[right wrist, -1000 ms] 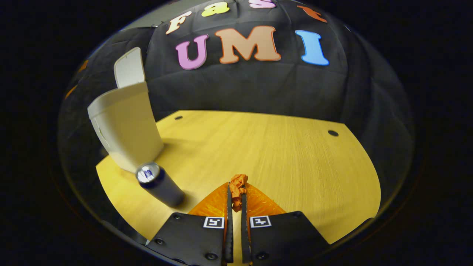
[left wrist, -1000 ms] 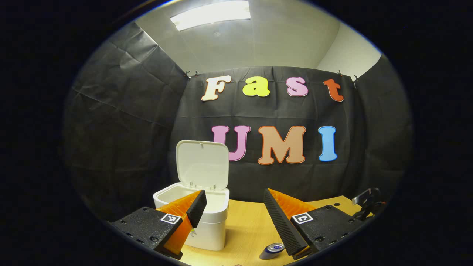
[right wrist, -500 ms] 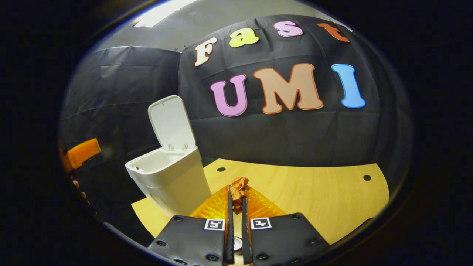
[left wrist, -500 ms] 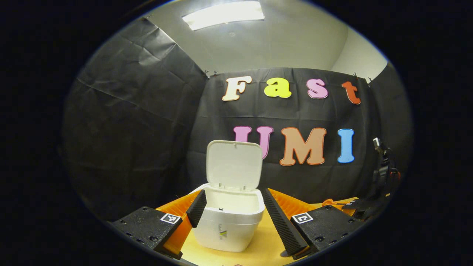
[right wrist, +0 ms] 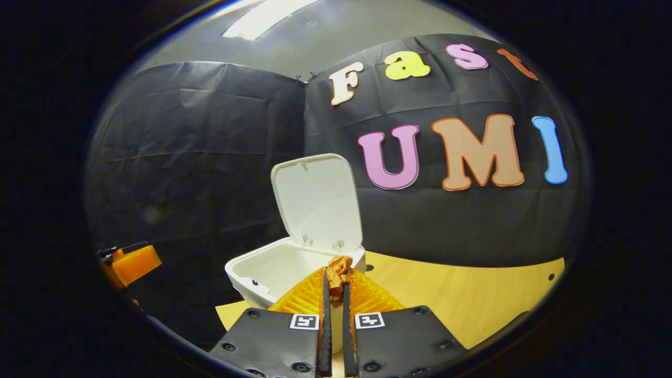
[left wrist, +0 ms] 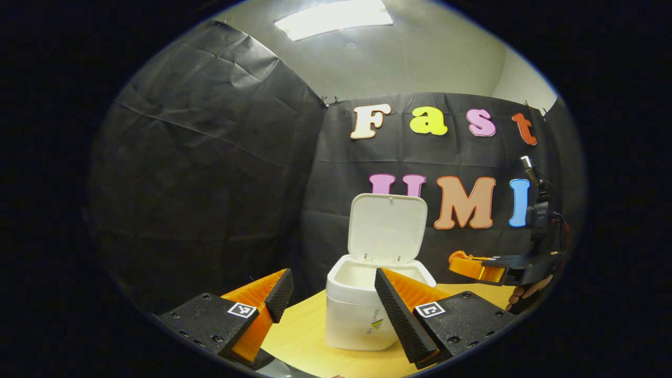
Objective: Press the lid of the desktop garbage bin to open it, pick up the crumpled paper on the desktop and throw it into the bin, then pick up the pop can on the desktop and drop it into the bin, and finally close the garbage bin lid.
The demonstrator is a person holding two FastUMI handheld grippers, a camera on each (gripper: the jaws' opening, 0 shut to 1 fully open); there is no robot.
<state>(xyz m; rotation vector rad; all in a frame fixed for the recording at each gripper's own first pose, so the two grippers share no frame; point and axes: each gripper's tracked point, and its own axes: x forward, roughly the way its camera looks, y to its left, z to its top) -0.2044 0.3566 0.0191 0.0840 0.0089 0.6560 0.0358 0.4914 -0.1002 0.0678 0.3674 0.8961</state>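
The left gripper view looks level across the desk (left wrist: pixel 315 336) at the open bin (left wrist: pixel 367 310) from nearby. The right gripper view faces the bin (right wrist: pixel 273 273) from closer, slightly above. Both share bin and desk.

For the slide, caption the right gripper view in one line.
Right gripper shut on the crumpled paper, held at the rim of the open white bin, lid upright.

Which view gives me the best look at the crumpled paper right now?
The right gripper view: the crumpled paper sits pinched in the right gripper, close up in front of the open bin. The left gripper view shows the right gripper far off, the paper too small to tell.
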